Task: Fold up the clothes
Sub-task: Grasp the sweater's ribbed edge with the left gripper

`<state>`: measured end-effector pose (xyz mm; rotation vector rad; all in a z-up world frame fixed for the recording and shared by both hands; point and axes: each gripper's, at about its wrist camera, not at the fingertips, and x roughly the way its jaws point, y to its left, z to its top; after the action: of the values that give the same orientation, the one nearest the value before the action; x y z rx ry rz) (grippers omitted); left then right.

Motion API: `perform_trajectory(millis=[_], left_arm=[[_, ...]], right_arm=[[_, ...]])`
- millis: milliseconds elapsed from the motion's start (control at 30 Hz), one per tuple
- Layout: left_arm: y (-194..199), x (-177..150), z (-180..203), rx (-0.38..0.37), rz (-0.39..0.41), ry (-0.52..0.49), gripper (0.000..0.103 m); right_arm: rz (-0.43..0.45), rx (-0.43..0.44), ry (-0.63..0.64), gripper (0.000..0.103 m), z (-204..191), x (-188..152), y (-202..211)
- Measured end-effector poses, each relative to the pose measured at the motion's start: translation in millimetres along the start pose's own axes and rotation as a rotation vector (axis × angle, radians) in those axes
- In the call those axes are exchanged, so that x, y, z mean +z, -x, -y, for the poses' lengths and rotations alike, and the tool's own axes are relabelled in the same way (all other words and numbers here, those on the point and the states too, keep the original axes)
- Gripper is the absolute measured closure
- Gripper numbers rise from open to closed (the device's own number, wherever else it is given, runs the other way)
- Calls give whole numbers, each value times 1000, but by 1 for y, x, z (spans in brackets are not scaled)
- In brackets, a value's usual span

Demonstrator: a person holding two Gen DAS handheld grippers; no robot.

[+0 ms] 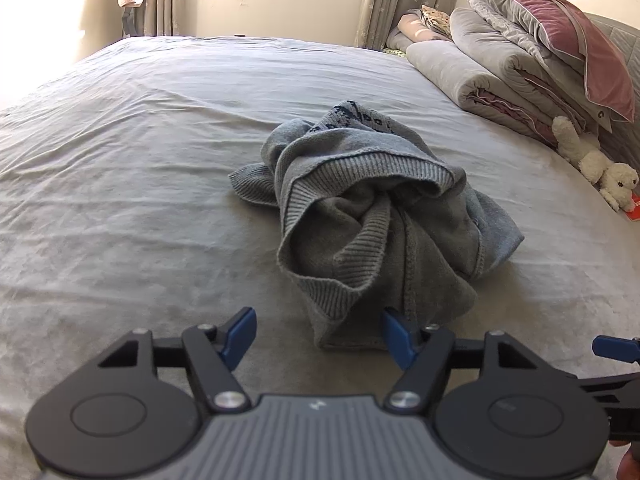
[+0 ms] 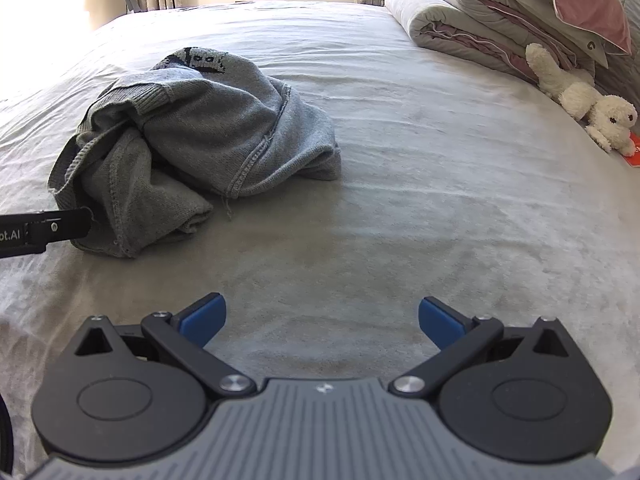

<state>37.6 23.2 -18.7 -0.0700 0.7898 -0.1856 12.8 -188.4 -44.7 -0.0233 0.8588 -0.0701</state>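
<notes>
Sweater (image 1: 372, 216) lay crumpled mid-bed (image 1: 140, 160), ribbed hem facing the left gripper (image 1: 318, 334). Left gripper was spread wide, grasping nothing, its right pad (image 1: 394, 336) touching the sweater's near edge. Right gripper (image 2: 322, 322) was also spread, empty, over bare sheet, sweater off to its left. Folded quilts (image 1: 500, 80) and a plush toy (image 1: 596, 164) sat at the bed's right side
</notes>
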Motion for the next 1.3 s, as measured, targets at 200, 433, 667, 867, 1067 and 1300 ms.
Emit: perform_trajectory(millis=[200,433,667,867,1067,1300], left_arm=[[-1,0,-3,-24,-17,21,73],[5,0,-2,-3,20,17,99],[18,3,-11,70,80,20,100],[25,12,-25,106,115,48,100],[29,21,-48,148,136,110,100],[33,21,-70,193,143,155,100]], right_arm=[[5,-3,1,0,0,0,1],[6,-6,0,0,0,1,0],[23,-5,-9,0,2,1,2],[-2,-3,-6,0,-1,3,7],[31,47,2,0,-13,27,18],[70,96,-63,0,-13,39,-3]])
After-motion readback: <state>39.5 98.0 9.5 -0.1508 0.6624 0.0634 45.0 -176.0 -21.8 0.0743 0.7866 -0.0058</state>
